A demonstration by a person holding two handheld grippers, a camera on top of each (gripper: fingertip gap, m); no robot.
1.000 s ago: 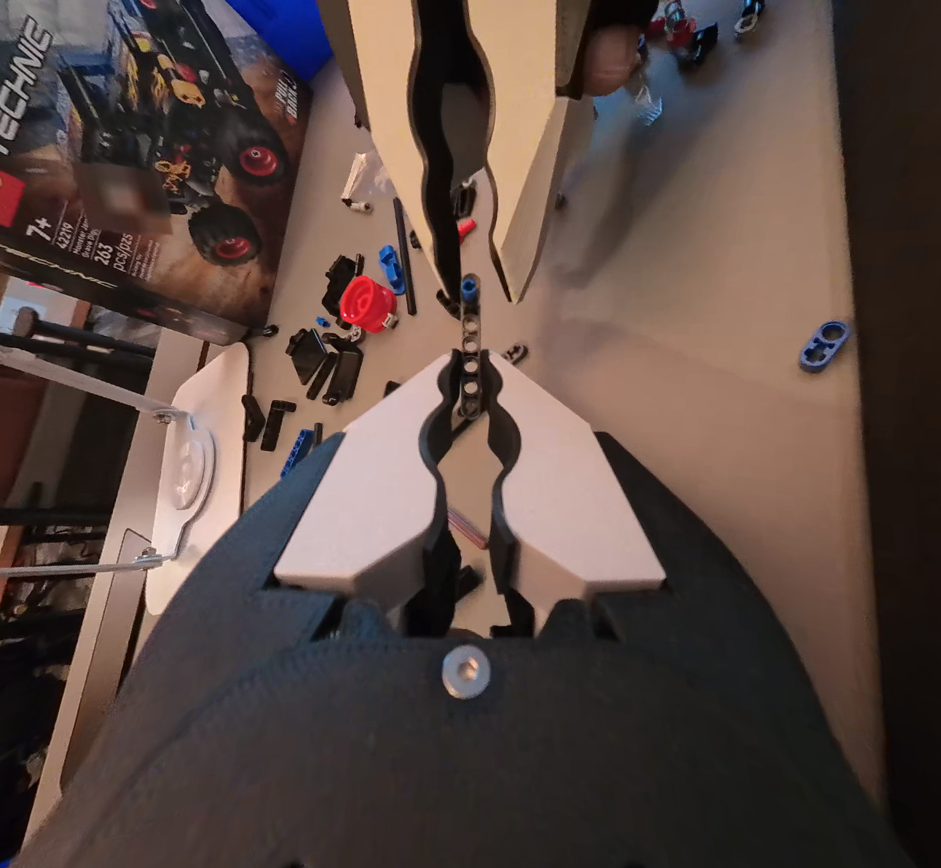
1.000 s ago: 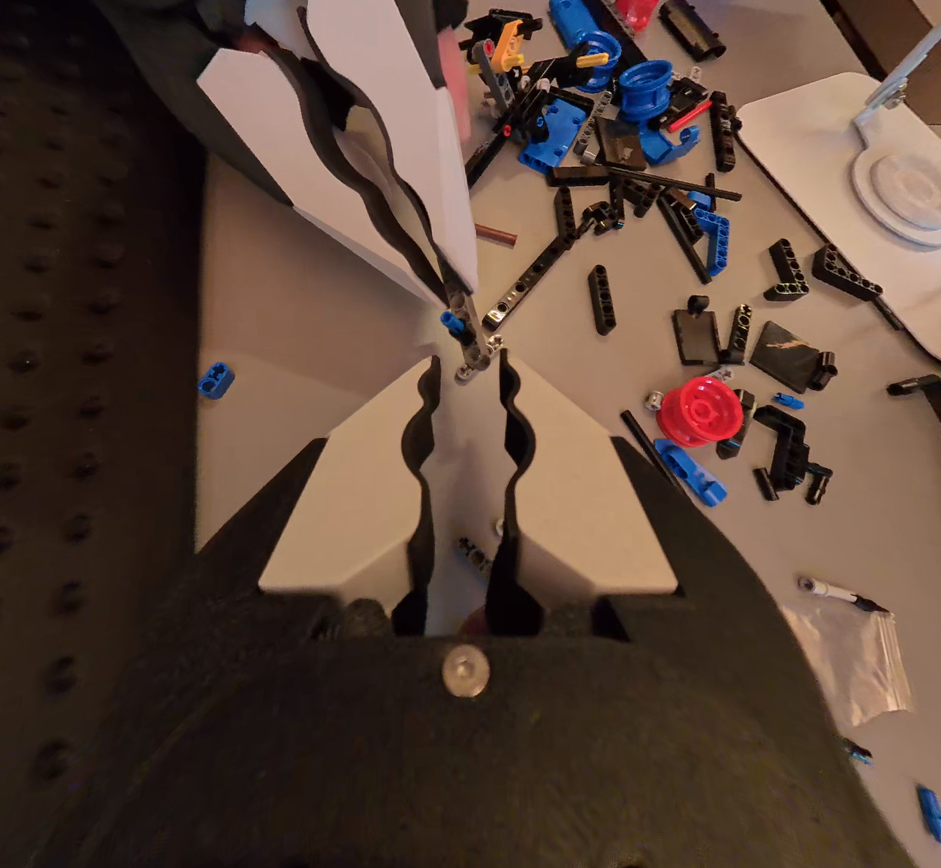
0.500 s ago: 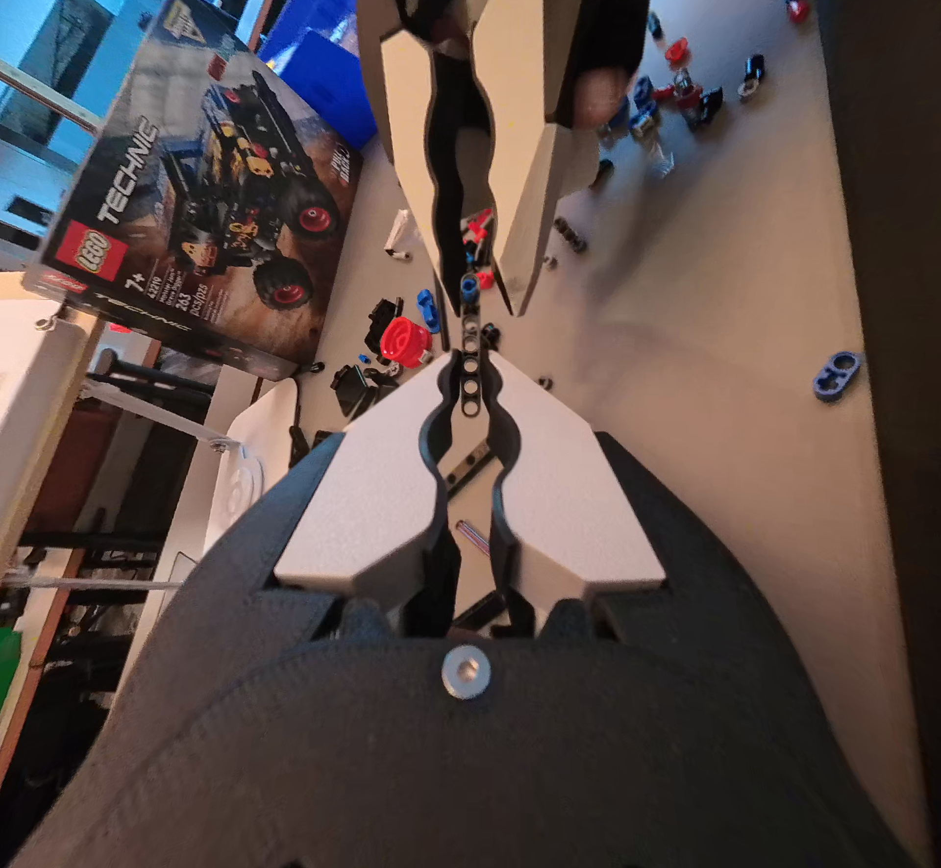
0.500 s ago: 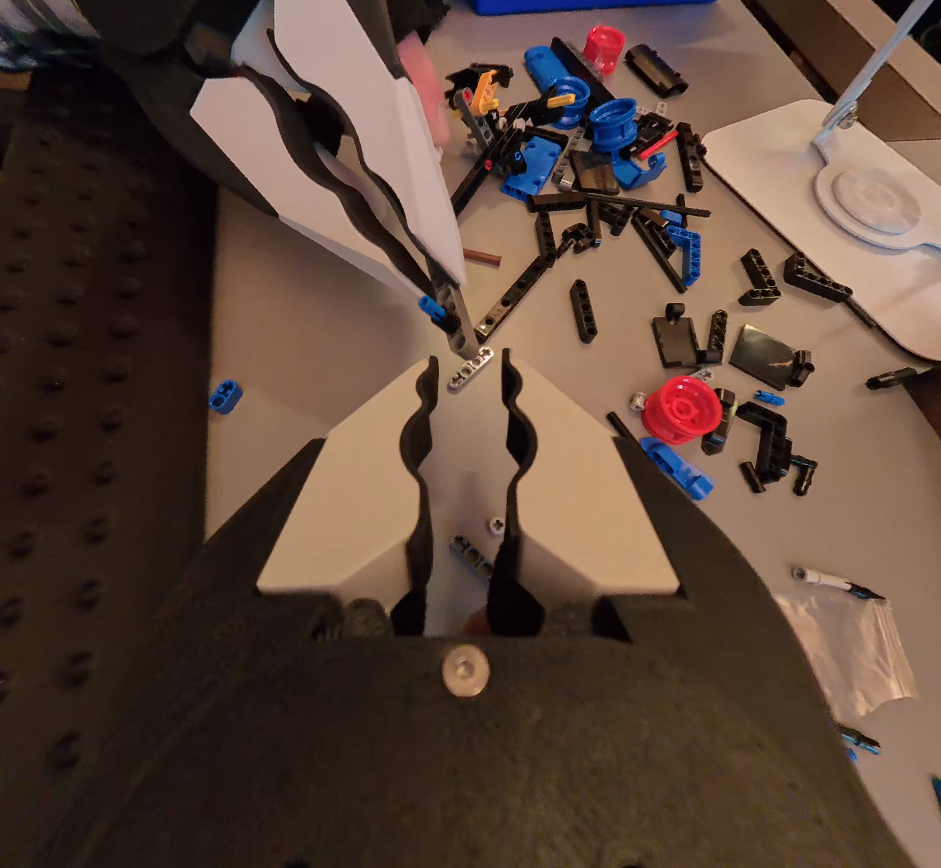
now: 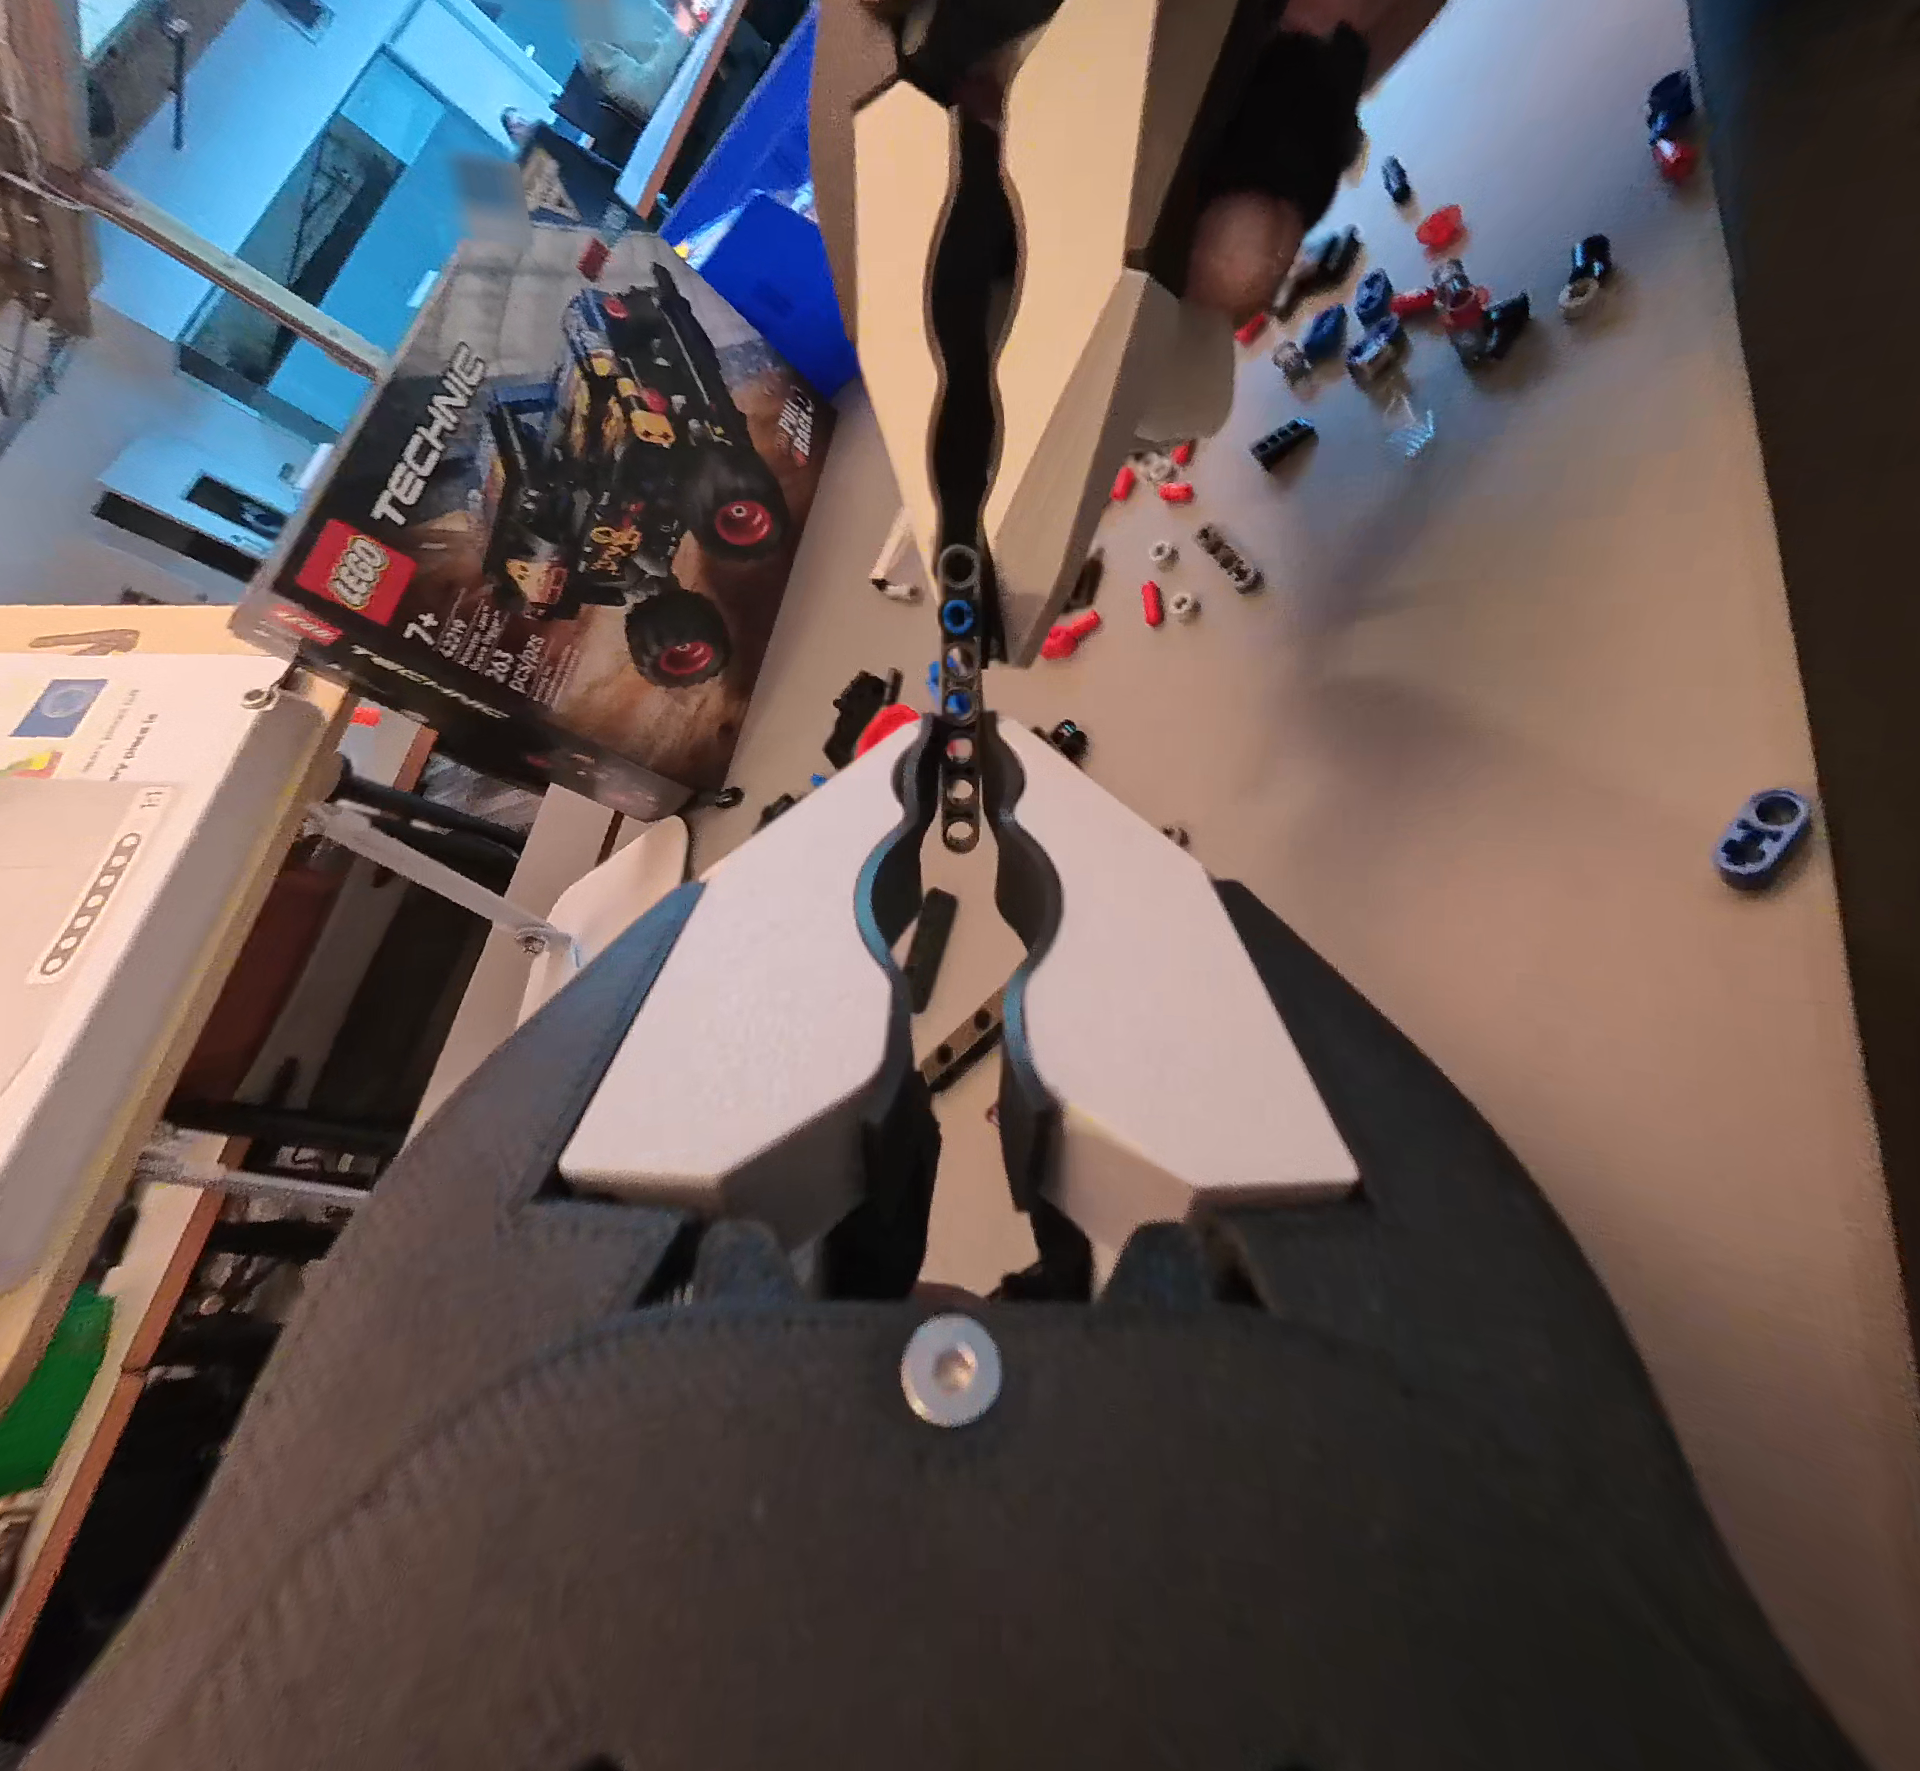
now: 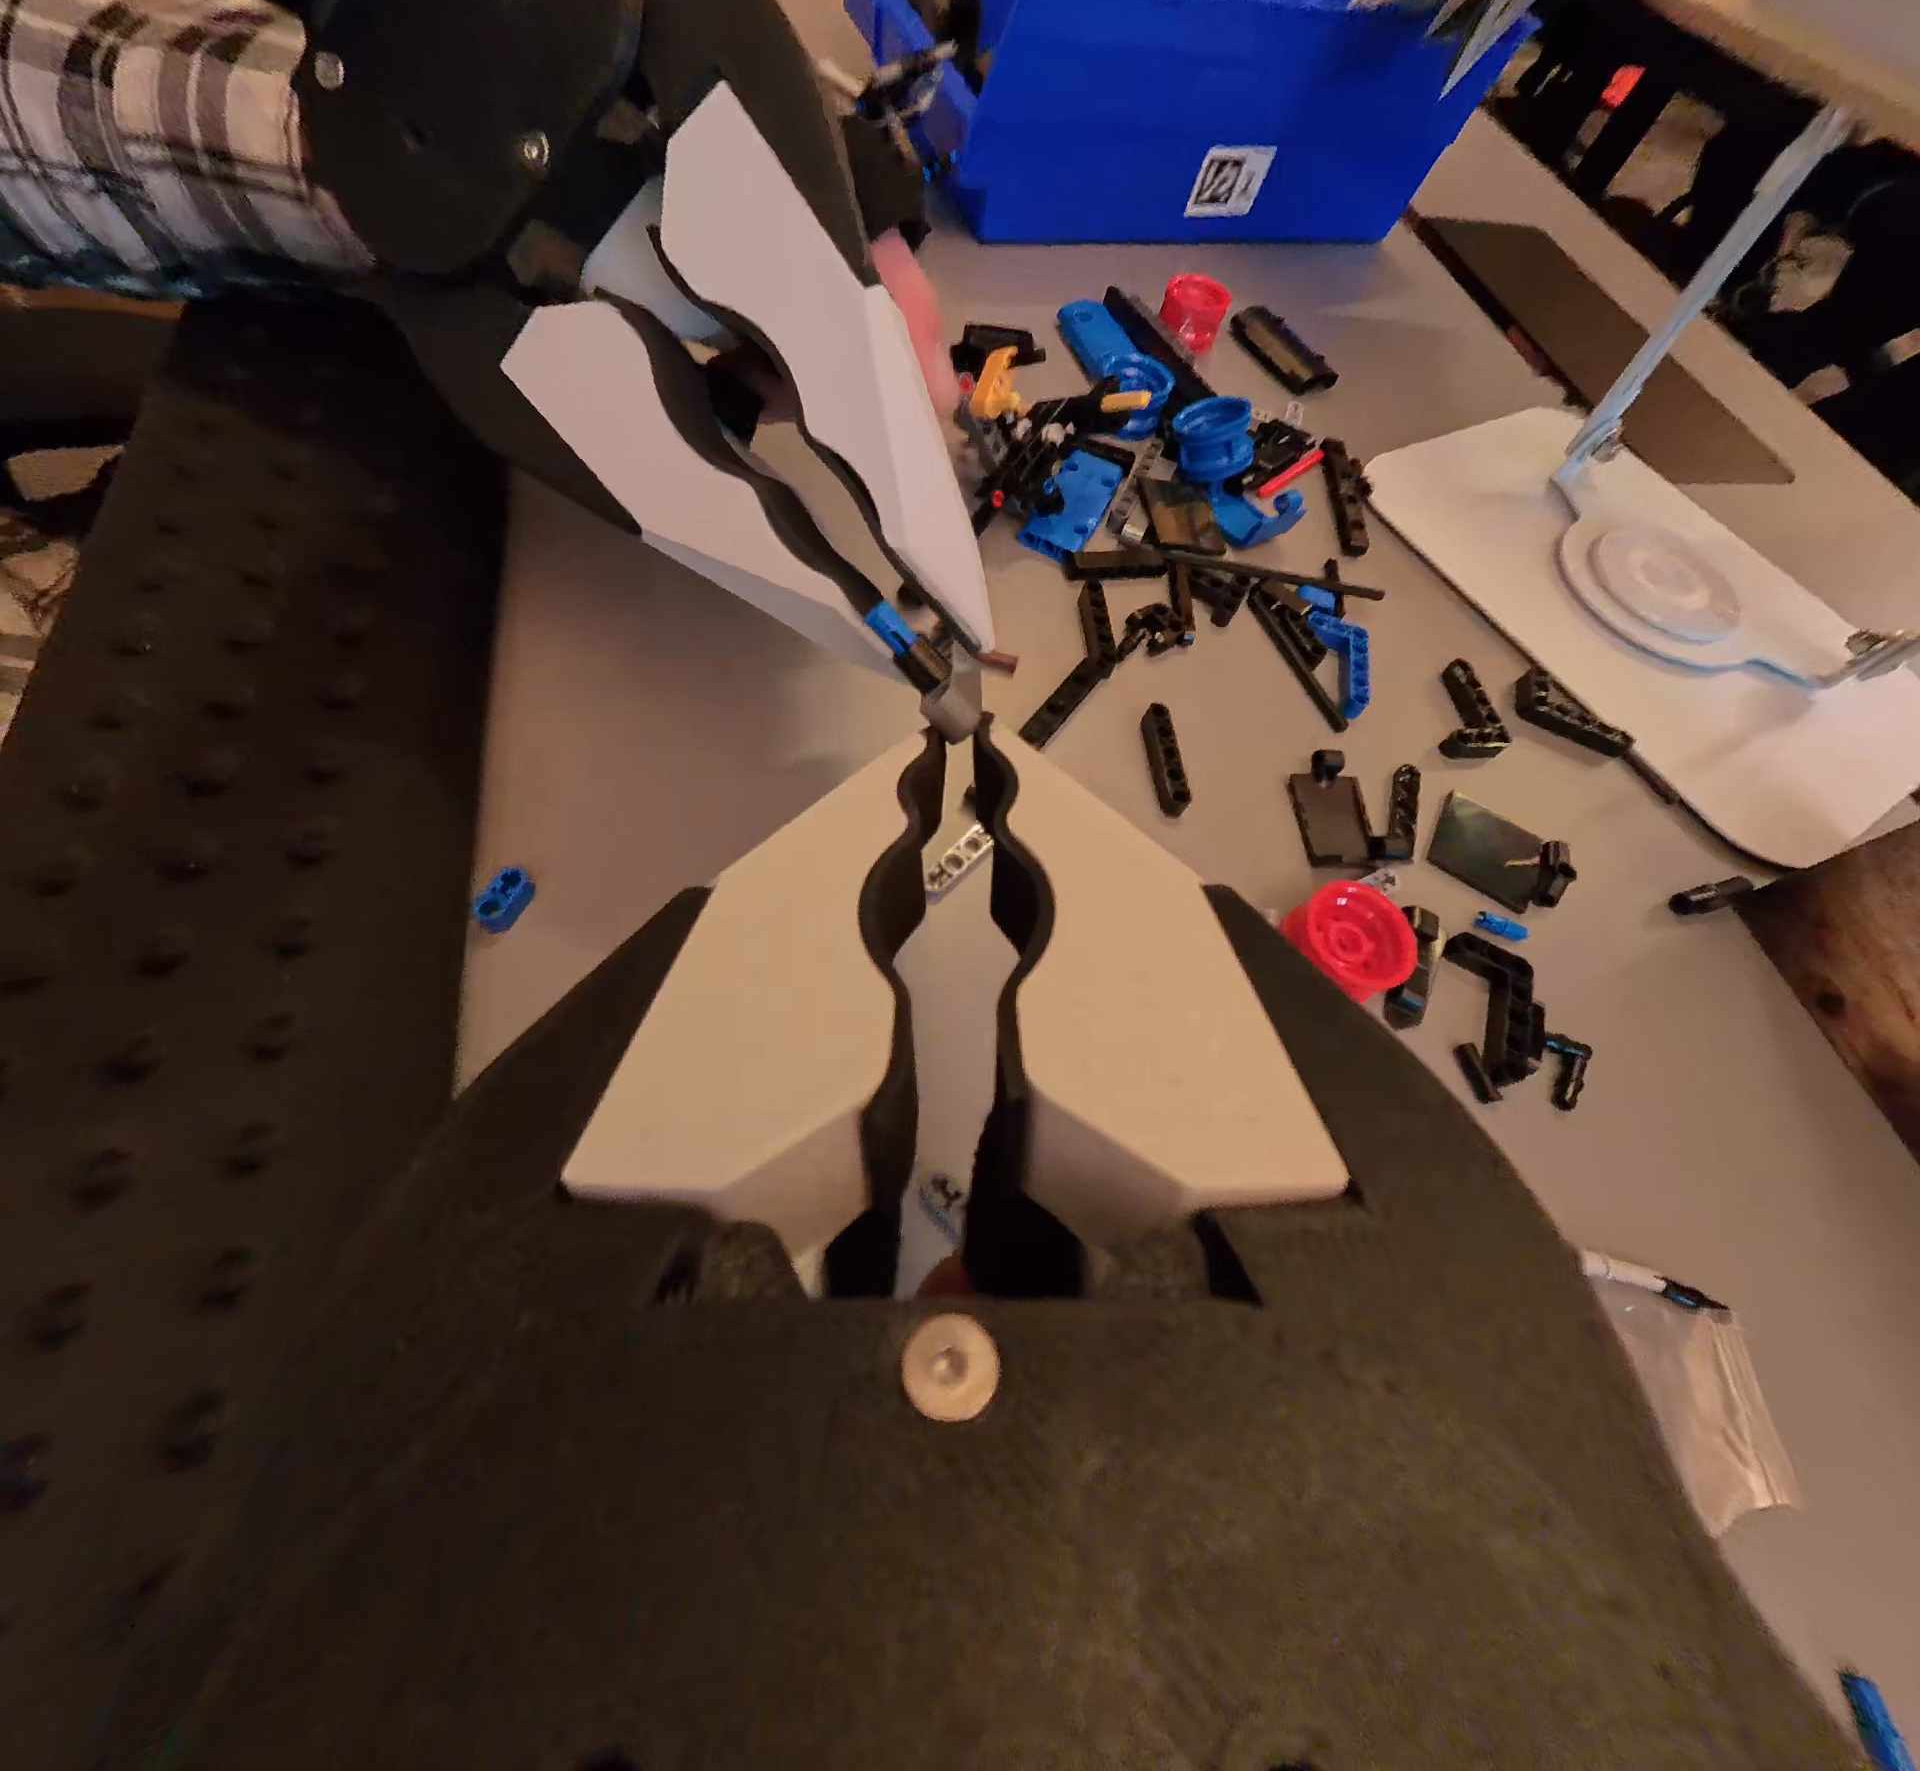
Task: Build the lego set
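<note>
Lifted higher off the grey desk (image 5: 1507, 890) than a second ago, both tools, with more of the room and the whole printed cardboard set box (image 5: 540, 537) now showing past them. Left hand-held gripper (image 5: 958, 765) clamped on the near end of a long black holed plastic beam (image 5: 958, 682), tips pinched tight against it. Right hand-held gripper (image 6: 956, 745), wider a moment back, now drawn nearly together around the beam's far end, seen as a grey-black stub (image 6: 951, 703) at its tips; whether fully gripping it cannot be told. Two blue plastic pins (image 5: 957, 617) seated in the beam's holes between the two tools. Beam held in the air over the desk, spanning tip to tip. Beneath the right tool, a small light-grey holed plate (image 6: 961, 854) lying flat. Off to one side, a small blue two-hole link (image 5: 1761, 836), alone near the desk edge. Farther out, a red plastic wheel hub (image 6: 1348, 937) among scattered black and blue pieces, and a blue plastic bin (image 6: 1143, 59) at the back.
</note>
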